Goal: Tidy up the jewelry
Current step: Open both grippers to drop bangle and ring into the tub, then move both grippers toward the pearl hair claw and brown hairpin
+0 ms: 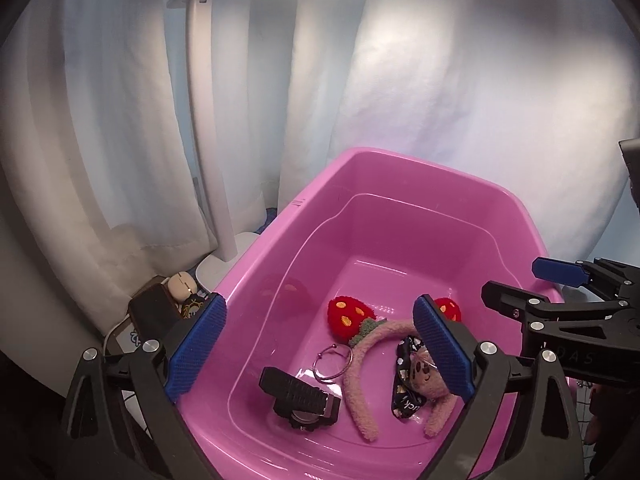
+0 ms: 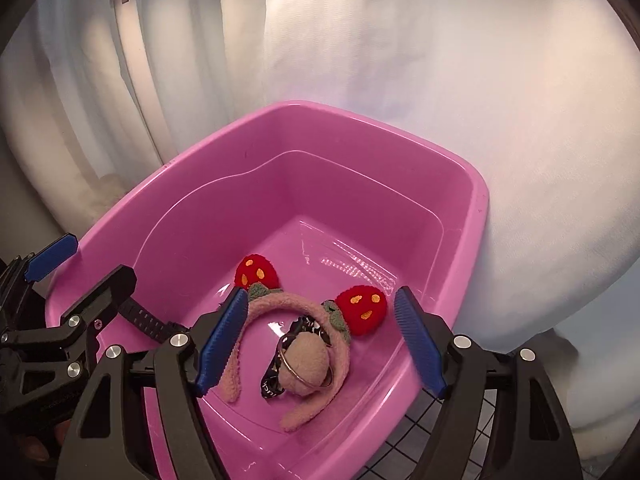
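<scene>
A pink plastic tub (image 1: 404, 184) (image 2: 328, 120) holds the items. Inside lie a pink fuzzy headband with red strawberry ears (image 1: 356, 380) (image 2: 362, 310), a black wristwatch (image 1: 304, 398) (image 2: 146, 318), a silver ring bangle (image 1: 333, 363), a plush bear charm (image 1: 424, 376) (image 2: 306, 364) with a metal ring round it, and a dark printed strap (image 1: 404, 396) (image 2: 272, 384). My left gripper (image 1: 320, 346) is open and empty above the tub's near side. My right gripper (image 2: 320, 344) is open and empty above the headband; it shows at the right of the left wrist view (image 1: 532, 280).
White curtains (image 1: 100, 120) hang behind the tub. A white lamp stand (image 1: 212, 160) rises at the left, with a dark box and small clutter (image 1: 160, 312) at its base. A black grid mat (image 2: 404, 452) lies under the tub's right corner.
</scene>
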Available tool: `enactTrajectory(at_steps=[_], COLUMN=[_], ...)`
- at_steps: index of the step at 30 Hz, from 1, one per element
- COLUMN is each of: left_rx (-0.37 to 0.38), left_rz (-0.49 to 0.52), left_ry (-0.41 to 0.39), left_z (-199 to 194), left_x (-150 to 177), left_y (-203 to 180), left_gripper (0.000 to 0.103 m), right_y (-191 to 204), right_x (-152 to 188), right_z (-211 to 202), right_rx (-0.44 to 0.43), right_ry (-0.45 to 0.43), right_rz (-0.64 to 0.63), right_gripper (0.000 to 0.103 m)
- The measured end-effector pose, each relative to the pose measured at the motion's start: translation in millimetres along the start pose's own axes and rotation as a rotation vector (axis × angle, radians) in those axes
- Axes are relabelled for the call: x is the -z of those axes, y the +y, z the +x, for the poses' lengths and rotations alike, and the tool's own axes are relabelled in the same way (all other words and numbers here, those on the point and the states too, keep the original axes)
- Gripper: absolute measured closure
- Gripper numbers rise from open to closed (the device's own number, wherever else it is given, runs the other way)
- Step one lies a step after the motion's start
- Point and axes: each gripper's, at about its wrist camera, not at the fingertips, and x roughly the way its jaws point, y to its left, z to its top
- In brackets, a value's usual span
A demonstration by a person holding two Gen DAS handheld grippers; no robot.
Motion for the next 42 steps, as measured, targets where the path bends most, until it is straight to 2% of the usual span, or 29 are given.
enactTrajectory(at_steps=[7, 15, 24, 28, 33, 38, 42], left_rx=[-0.01, 0.013, 0.108, 0.186, 0.29, 0.373, 0.422], left_rz=[-0.019, -0.015, 0.006, 0.031, 0.089, 0.152, 0.206], left_ry=[0.013, -0.005, -0.036, -0.052, -0.055, -0.039, -0.017], left_z=[-4.6, -23.0, -59.3, -76.0, -91.7, -100.3, -94.2], left_x=[2.0, 6.5, 9.2, 11.7, 19.3, 32.0, 47.3], left_y=[7.0, 1.9, -35.5, -68.6, -122.2, -179.0, -219.7], left_gripper=[0.01, 0.01, 0.01, 0.01, 0.01, 0.01, 0.01], right_y=[-2.2, -12.5, -44.7, -68.7, -108.6, -152.8, -186.8], right_x=[2.6, 13.3, 51.6, 81.7, 137.3, 204.6, 254.6], right_z=[-14.5, -41.6, -88.7, -116.7, -153.1, -172.9, -173.5], right_rx=[-0.019, -0.048, -0.021, 0.023, 0.112, 0.198, 0.246], right_ry=[-0.043, -0.098, -0.158, -0.177, -0.184, -0.136, -0.089], right_rz=[0.025, 0.075, 0.155, 0.2, 0.274, 0.381, 0.478], right_gripper=[0.031, 0.031, 0.031, 0.031, 0.031, 0.031, 0.031])
